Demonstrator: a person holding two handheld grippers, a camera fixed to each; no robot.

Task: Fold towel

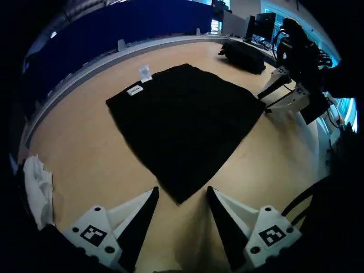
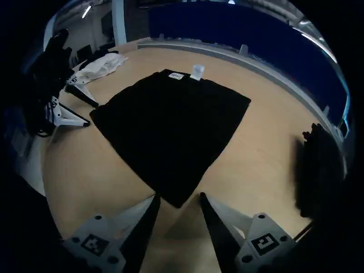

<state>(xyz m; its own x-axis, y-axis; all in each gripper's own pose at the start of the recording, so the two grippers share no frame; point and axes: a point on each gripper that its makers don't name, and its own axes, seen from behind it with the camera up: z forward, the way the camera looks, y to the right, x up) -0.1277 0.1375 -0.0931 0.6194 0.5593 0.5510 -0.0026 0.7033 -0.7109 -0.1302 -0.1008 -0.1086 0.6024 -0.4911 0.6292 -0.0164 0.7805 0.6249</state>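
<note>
Down at the bottom of the left gripper view, the left gripper (image 1: 182, 189) has its fingers spread wide, and a corner of the black towel (image 1: 186, 123) pokes right into the gap, unclamped. Same story at the bottom of the right gripper view: right gripper (image 2: 179, 195) agape, another corner between its tips. Mid-frame, the towel lies flat on the pale wooden table (image 1: 91, 150). Farther up, a white tag (image 1: 134, 90) sits on its far corner, and a blue partition (image 1: 136, 22) runs along the top.
</note>
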